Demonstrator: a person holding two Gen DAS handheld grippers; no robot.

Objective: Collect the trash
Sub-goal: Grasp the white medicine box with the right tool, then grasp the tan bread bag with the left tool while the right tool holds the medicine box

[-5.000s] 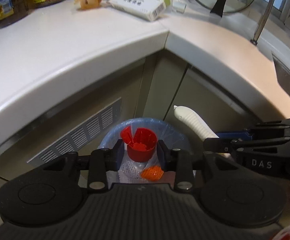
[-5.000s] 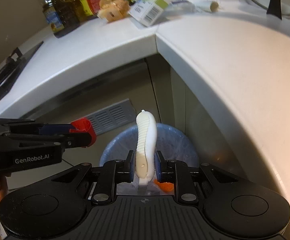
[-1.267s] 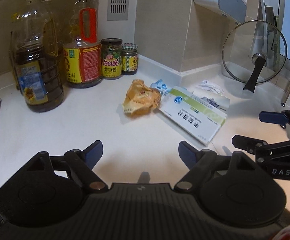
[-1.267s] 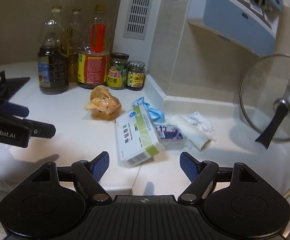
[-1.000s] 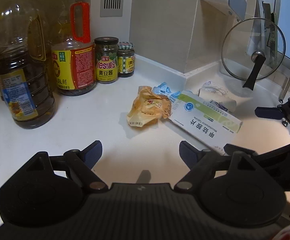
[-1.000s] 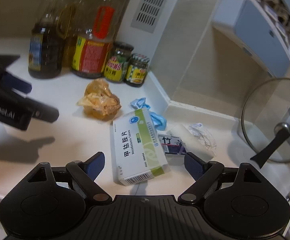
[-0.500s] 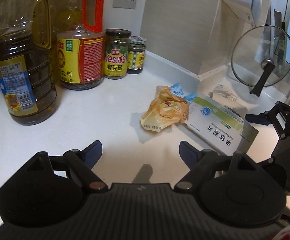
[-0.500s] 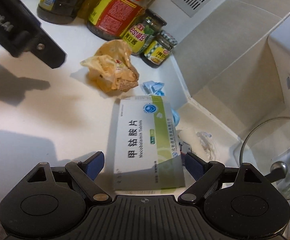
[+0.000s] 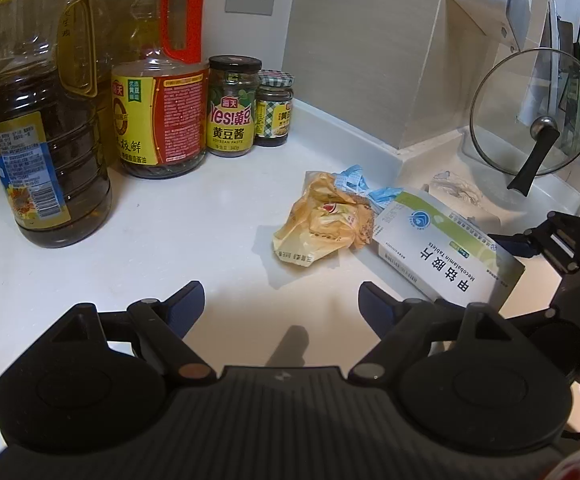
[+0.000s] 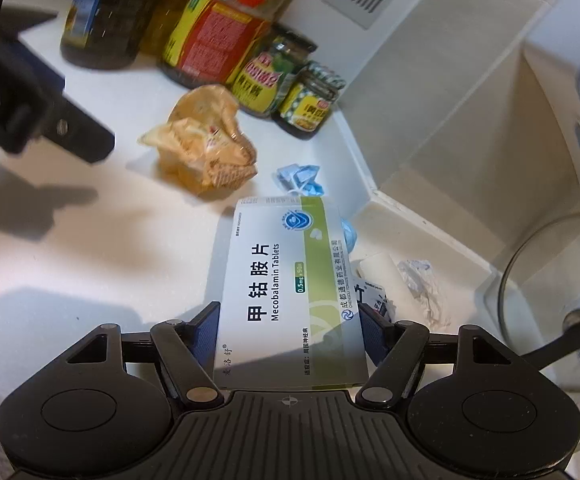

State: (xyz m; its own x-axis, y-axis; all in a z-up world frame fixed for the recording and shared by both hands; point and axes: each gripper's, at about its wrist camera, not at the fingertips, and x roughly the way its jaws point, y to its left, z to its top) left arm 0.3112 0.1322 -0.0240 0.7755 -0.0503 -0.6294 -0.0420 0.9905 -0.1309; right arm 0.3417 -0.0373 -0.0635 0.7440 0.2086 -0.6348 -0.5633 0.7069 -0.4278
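A white-and-green tablet box [image 10: 282, 264] lies on the white counter [image 10: 90, 264]. My right gripper [image 10: 290, 320] straddles its near end; the jaws are closing and both blue pads touch the box's long sides. In the left wrist view the same box [image 9: 445, 248] sits at the right, with the right gripper [image 9: 549, 240] behind it. My left gripper [image 9: 282, 296] hovers open and empty above bare counter, short of a crumpled yellow wrapper [image 9: 321, 224]. Beyond the box lie that wrapper [image 10: 206, 148], a blue paper scrap [image 10: 297, 178] and a white crumpled wrapper [image 10: 421, 280].
Oil bottles [image 9: 42, 152] and a red-handled bottle [image 9: 162, 112] stand along the back wall with two jars [image 9: 232, 108]. A glass pot lid [image 9: 529, 120] leans at the right corner. A small torn pack [image 10: 373, 292] lies under the box's right side.
The right gripper has come down and forward over the tablet box, and its fingers have narrowed onto the box's sides. The left gripper has stayed open, barely shifting.
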